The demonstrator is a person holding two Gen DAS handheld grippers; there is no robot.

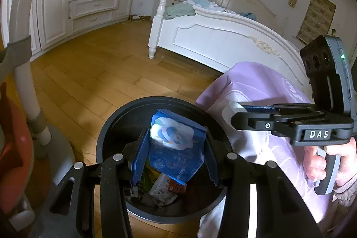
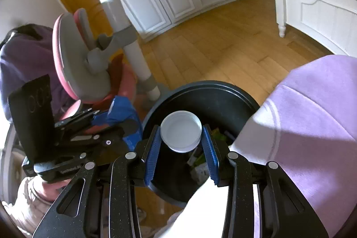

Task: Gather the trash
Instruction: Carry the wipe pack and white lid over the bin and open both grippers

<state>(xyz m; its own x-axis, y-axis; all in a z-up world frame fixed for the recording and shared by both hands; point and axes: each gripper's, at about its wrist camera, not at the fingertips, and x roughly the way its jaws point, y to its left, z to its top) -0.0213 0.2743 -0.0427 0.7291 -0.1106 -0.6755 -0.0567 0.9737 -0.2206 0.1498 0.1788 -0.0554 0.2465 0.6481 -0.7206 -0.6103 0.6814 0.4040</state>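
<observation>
Both over bin, unreleased: left hand-held gripper grasping wrapper, right hand-held gripper grasping lid; dropping remains.

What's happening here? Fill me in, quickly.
A person is tidying a bedroom with a handheld gripper in each hand. The left gripper grips a blue printed packet over the dark round bin, which already holds wrappers. The right gripper holds a white round lid above the same bin. Neither piece has been dropped yet.

left gripper clamped, right gripper clamped
</observation>
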